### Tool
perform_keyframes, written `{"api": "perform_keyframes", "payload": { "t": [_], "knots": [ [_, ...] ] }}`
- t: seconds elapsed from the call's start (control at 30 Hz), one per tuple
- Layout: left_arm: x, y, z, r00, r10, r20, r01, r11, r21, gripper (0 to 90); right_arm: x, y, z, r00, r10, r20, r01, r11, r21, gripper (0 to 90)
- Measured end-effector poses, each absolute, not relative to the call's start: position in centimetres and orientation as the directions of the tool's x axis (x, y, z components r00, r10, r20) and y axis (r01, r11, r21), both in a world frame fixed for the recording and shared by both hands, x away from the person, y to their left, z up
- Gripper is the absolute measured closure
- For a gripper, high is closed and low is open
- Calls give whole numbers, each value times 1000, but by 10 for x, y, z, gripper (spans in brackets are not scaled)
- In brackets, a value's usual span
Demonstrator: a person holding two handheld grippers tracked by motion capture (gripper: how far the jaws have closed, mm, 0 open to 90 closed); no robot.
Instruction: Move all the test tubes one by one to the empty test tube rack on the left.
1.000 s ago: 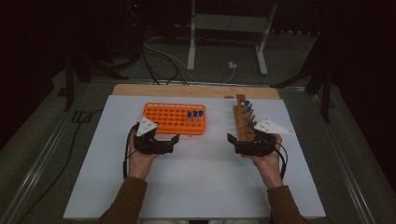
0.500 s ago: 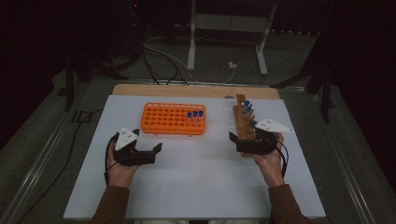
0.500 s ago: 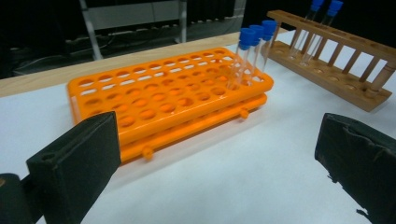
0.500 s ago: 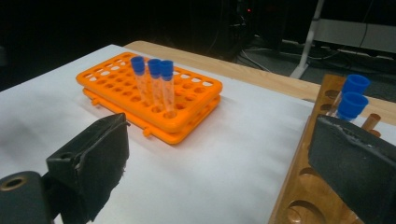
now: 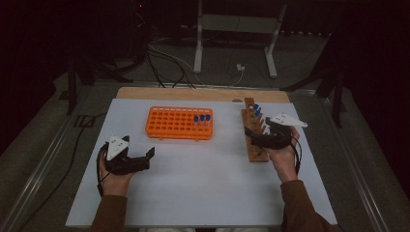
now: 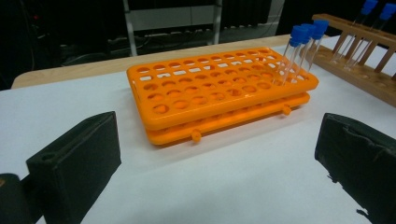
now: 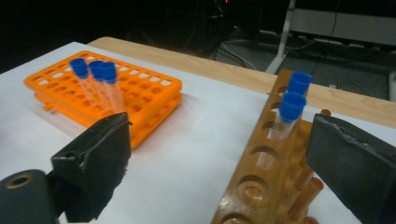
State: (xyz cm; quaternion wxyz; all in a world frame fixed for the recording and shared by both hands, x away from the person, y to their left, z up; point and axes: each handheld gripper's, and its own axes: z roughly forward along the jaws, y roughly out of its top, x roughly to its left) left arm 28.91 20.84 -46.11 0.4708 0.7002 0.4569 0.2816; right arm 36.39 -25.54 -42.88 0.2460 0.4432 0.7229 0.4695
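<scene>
a white-topped table (bare wood shows along its far edge) carries an orange tube rack toward the far edge, left of centre, and a wooden tube rack lying lengthwise near the right edge, well apart from the orange one.

One overhead camera, two riding low on the grippers.
The high view looks forward and down on the white table; both gripper views sit near its surface, sharing the orange plastic tube rack and long wooden tube rack.
</scene>
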Motion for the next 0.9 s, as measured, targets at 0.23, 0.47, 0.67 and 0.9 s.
{"api": "perform_keyframes", "payload": {
  "t": [0.23, 0.47, 0.67, 0.9],
  "knots": [
    [288, 208, -462, 422, 905, -46, 378, -130, 917, 12, 386, -264, -437, -447, 892, 63, 461, 170, 871, 159],
    [289, 207, -461, 421, 905, -63, 378, -112, 919, 12, 411, -269, -446, -373, 924, 81, 517, 134, 845, 281],
    [289, 205, -461, 426, 902, -70, 377, -107, 920, 12, 418, -261, -452, -369, 929, 5, 506, 196, 840, 539],
    [289, 205, -460, 427, 901, -76, 377, -101, 921, 12, 423, -257, -459, -345, 939, 1, 510, 187, 840, 723]
  ]
}}
